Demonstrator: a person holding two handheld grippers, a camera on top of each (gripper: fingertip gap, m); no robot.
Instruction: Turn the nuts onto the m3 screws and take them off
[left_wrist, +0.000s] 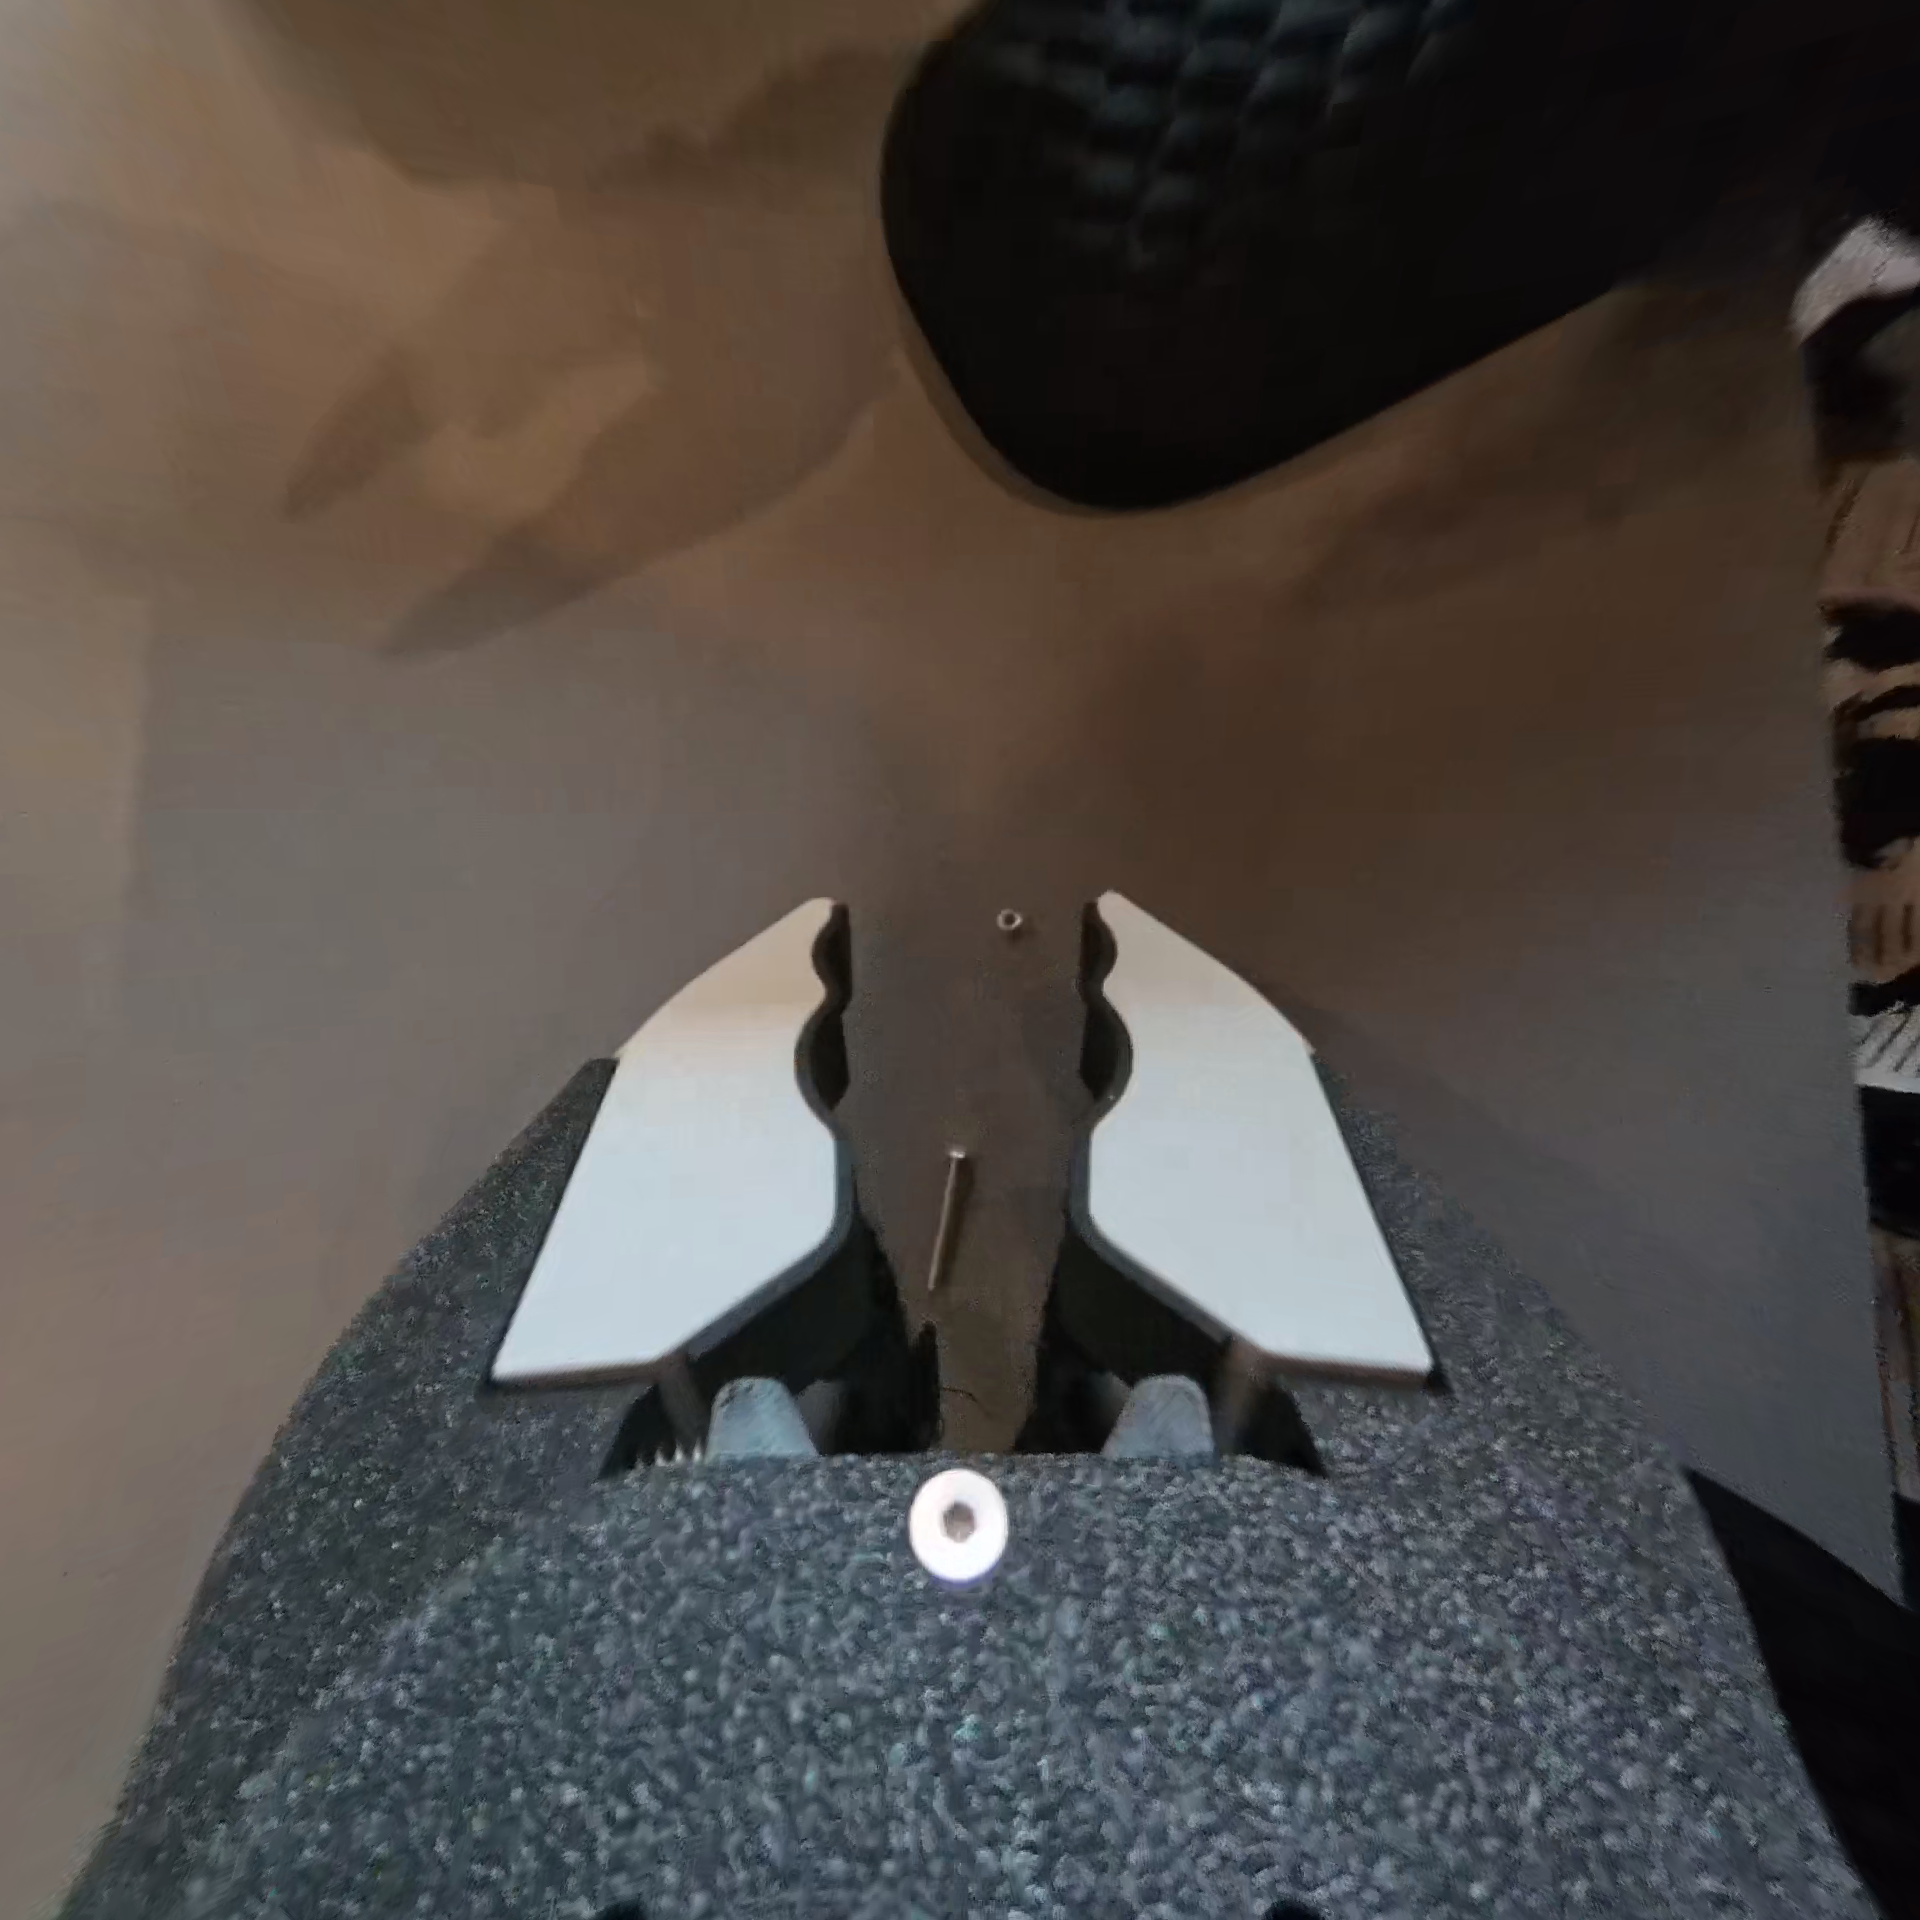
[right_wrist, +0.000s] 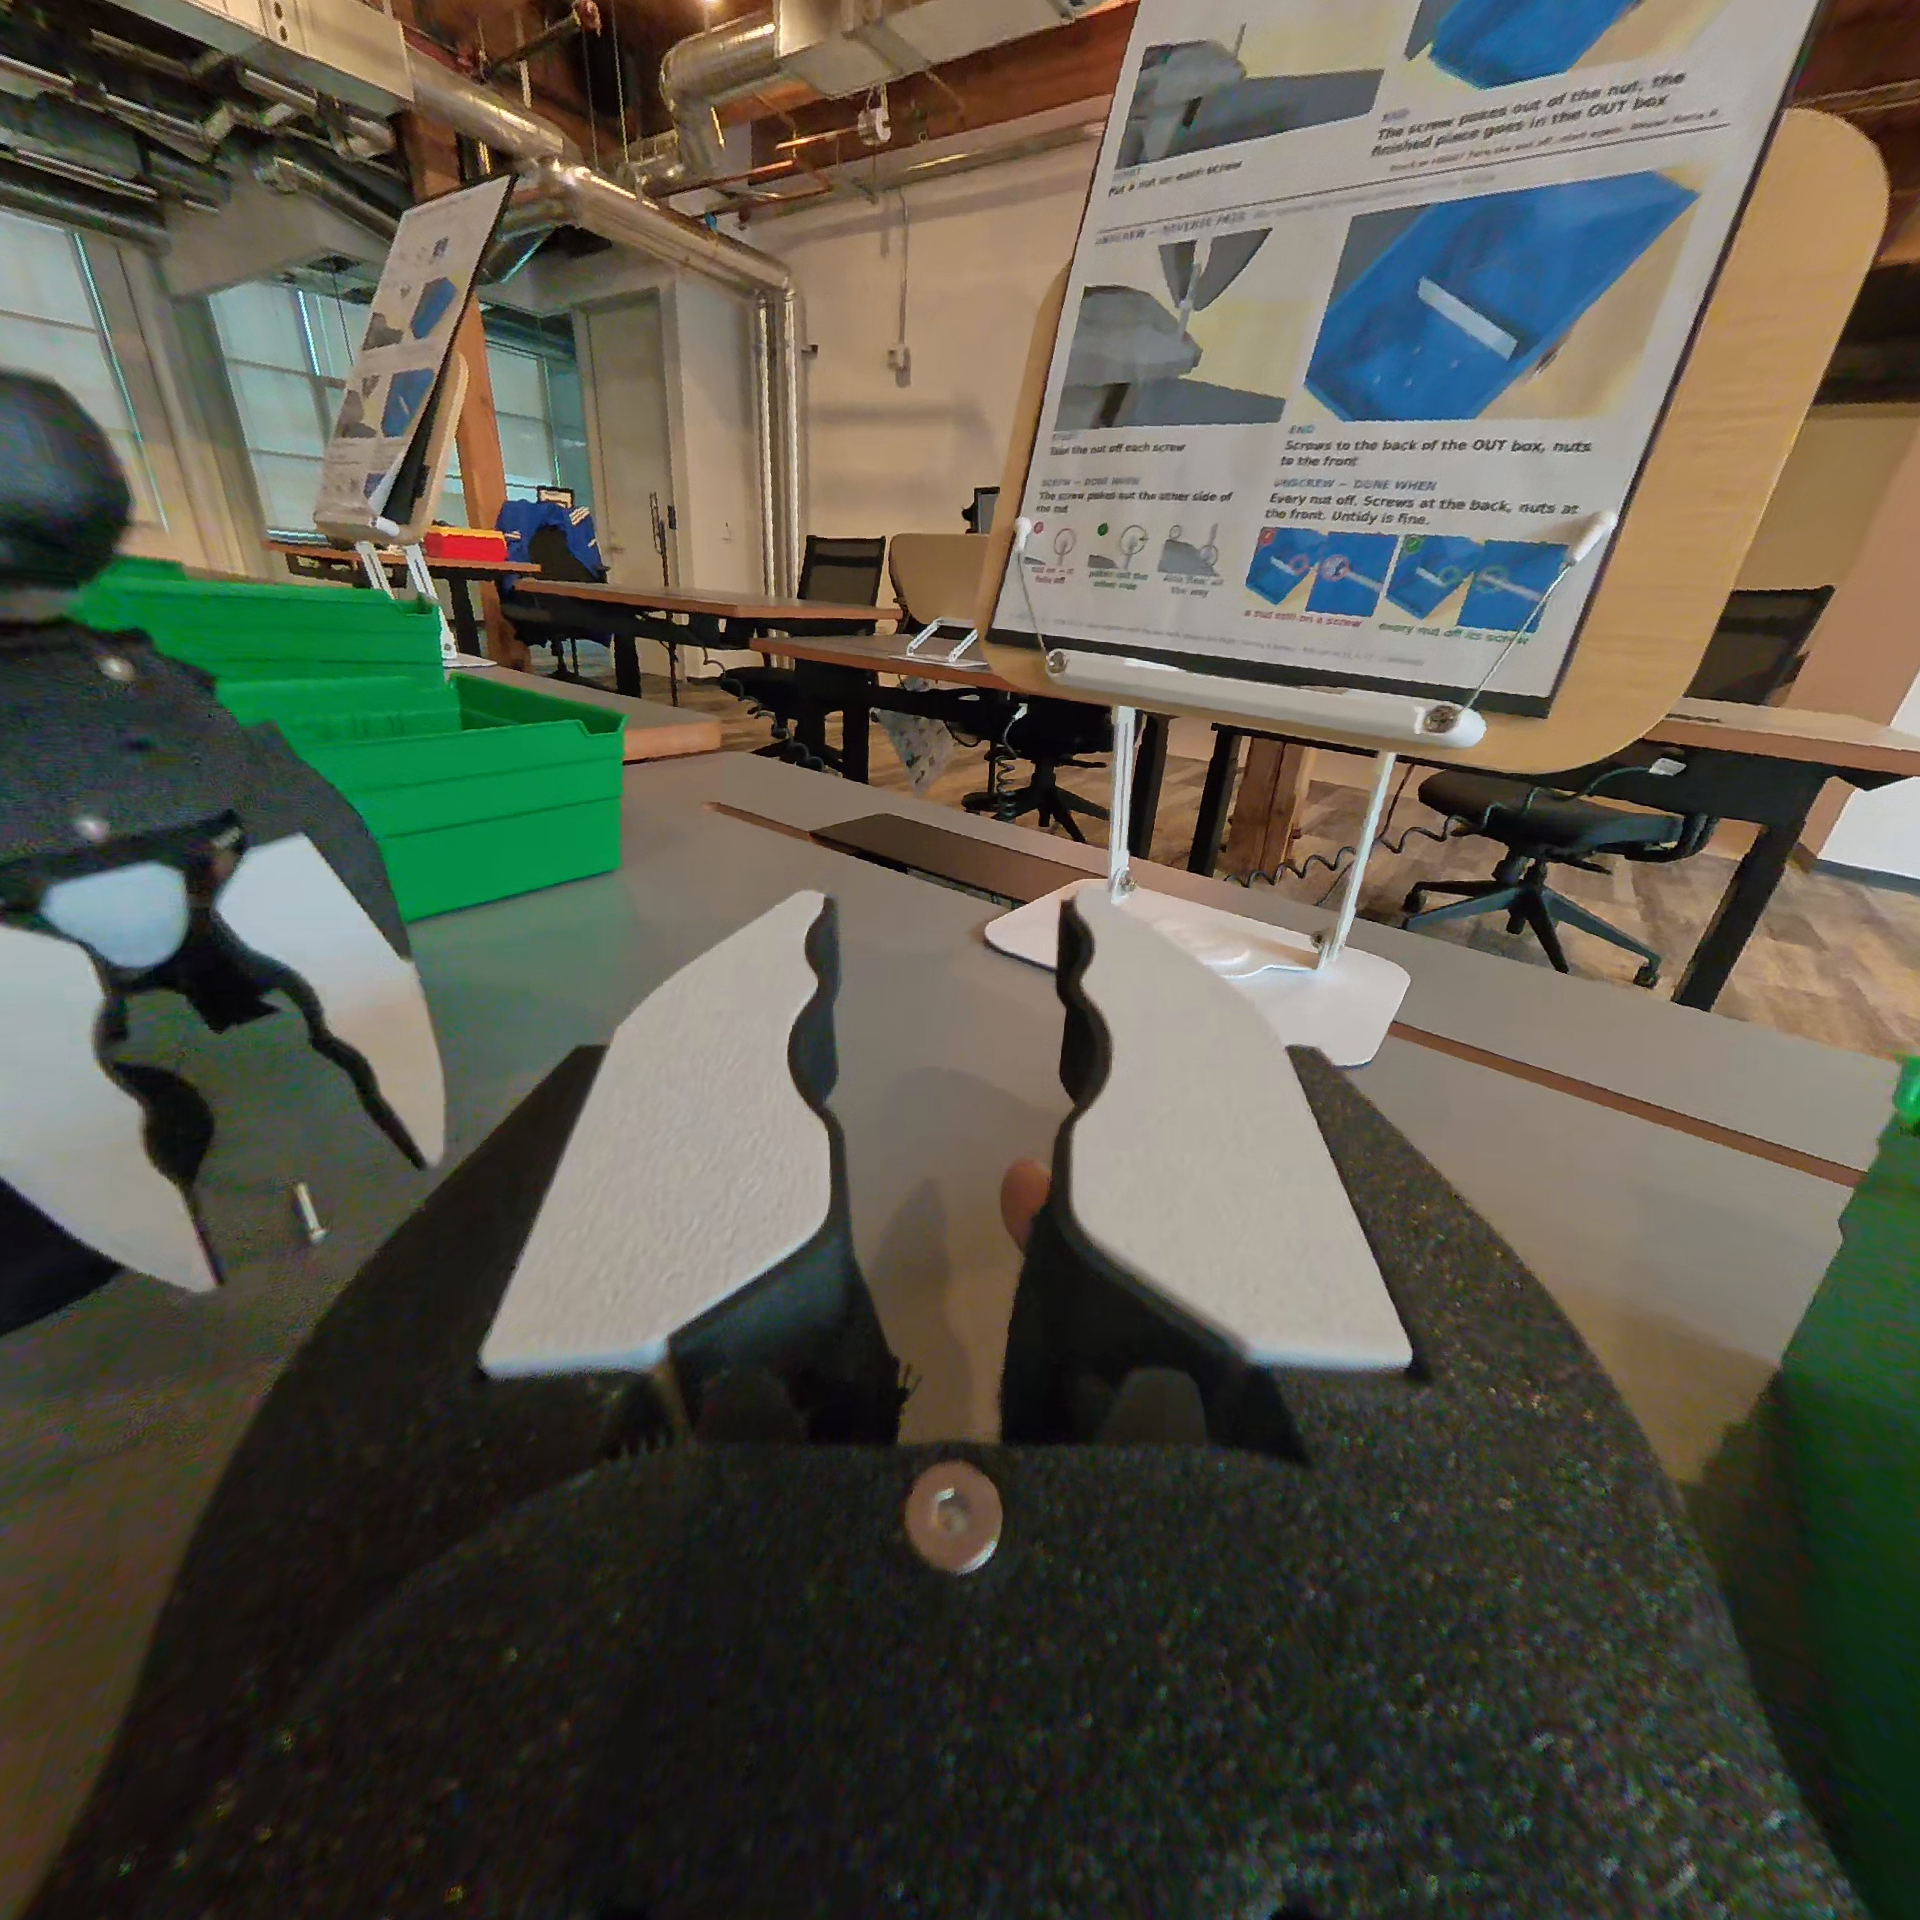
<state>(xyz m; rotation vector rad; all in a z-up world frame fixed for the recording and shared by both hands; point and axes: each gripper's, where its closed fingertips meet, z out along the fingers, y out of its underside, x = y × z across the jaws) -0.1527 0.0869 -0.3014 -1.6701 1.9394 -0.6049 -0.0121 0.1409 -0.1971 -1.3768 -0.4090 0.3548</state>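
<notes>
Two spread, bare fingers of the left gripper (left_wrist: 966, 920) pointed down at the grey table (left_wrist: 416, 935); a screw (left_wrist: 948, 1216) lay between them, a nut (left_wrist: 1006, 920) at 12 o'clock. Right view: right gripper (right_wrist: 945, 935) level, spread, bare; open tabletop ahead, green bins (right_wrist: 436, 769) at 10 o'clock, document stand (right_wrist: 1351, 966) at 1 o'clock.

Open-plan office workshop: desks (right_wrist: 707, 603), swivel chairs (right_wrist: 1538, 831), exposed ducts (right_wrist: 665, 208).

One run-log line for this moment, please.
left hand-held gripper: open, over nut and screw on table | right hand-held gripper: open, empty | nut: off screw
</notes>
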